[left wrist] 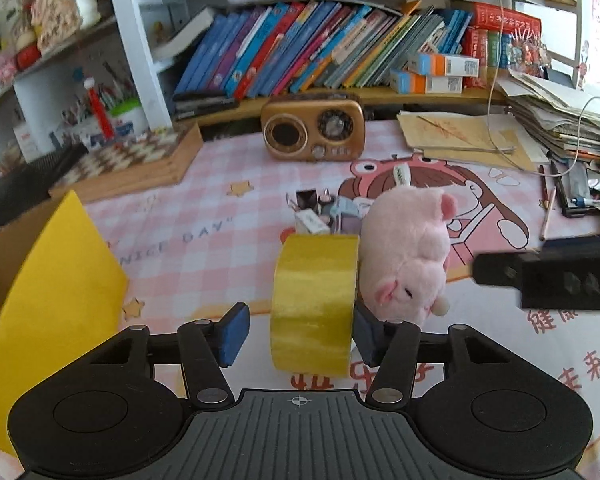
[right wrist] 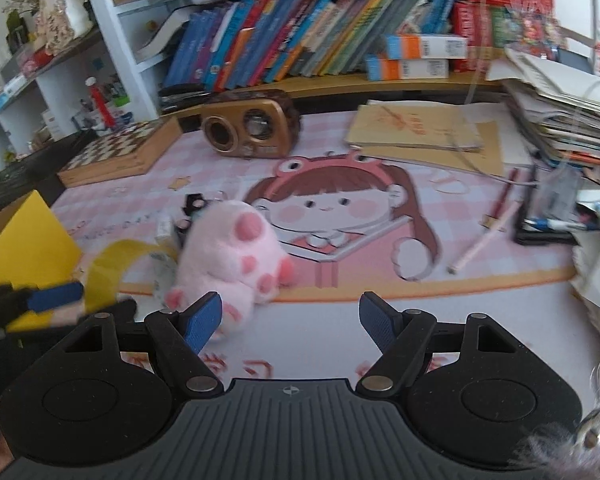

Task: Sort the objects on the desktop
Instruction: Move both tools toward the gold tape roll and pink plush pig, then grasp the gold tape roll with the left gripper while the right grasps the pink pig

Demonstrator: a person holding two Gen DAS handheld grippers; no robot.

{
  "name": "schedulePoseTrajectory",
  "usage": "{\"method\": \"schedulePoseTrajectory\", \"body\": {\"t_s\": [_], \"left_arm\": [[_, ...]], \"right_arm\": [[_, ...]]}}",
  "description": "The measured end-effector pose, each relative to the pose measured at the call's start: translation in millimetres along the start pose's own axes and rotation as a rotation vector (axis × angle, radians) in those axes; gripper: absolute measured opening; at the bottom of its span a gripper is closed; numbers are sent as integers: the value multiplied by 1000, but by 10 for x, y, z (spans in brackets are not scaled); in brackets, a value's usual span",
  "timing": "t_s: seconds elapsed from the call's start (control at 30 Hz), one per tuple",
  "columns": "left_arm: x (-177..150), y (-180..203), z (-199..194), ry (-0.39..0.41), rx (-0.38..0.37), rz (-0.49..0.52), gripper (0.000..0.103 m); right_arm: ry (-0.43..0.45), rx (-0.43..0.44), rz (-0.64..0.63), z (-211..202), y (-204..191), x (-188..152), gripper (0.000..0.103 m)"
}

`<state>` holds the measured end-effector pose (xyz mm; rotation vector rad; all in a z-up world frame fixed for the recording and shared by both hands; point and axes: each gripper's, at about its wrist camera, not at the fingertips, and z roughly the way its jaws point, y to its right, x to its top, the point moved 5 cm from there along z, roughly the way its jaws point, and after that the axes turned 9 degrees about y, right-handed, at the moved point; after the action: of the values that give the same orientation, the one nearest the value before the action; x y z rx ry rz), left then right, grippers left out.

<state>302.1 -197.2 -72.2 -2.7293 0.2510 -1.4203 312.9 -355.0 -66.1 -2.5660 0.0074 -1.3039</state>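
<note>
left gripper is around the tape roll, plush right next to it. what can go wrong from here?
1. The yellow tape roll stands on edge between the open left gripper fingers, nearer the right pad; an uneven close could roll or tip it.
2. The pink plush toy appears to touch the roll, so a lift may drag or topple it.
3. The right gripper is open close to the plush; the two grippers may collide.

Crowded bookshelf (left wrist: 308,52) behind pink-matted desk (left wrist: 204,240).
</note>
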Motion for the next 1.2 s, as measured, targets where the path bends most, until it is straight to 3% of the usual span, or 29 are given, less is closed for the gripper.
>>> {"method": "schedulePoseTrajectory", "body": {"t_s": [0.27,0.33,0.43,0.53,0.67,0.73,0.93,1.2], "left_arm": [[33,75,106,16,-52,28,53],[36,56,127,17,-54,33,40],[33,-24,118,15,-71,9,40],[16,-189,111,6,-78,-105,40],[-37,-497,115,-21,-119,-359,40],[-59,-562,93,-26,-132,-415,39],[-37,-558,-49,-2,-196,-487,39],[6,-536,-264,27,-158,-434,39]], "right_arm": [[-41,45,20,333,-178,147,75],[-49,51,27,382,-209,162,76],[-73,54,40,469,-238,162,77],[-101,58,61,561,-251,134,77],[-128,57,89,664,-253,98,77],[-134,62,96,704,-259,92,78],[-152,43,84,842,-282,65,81],[-155,37,51,905,-266,-5,77]]}}
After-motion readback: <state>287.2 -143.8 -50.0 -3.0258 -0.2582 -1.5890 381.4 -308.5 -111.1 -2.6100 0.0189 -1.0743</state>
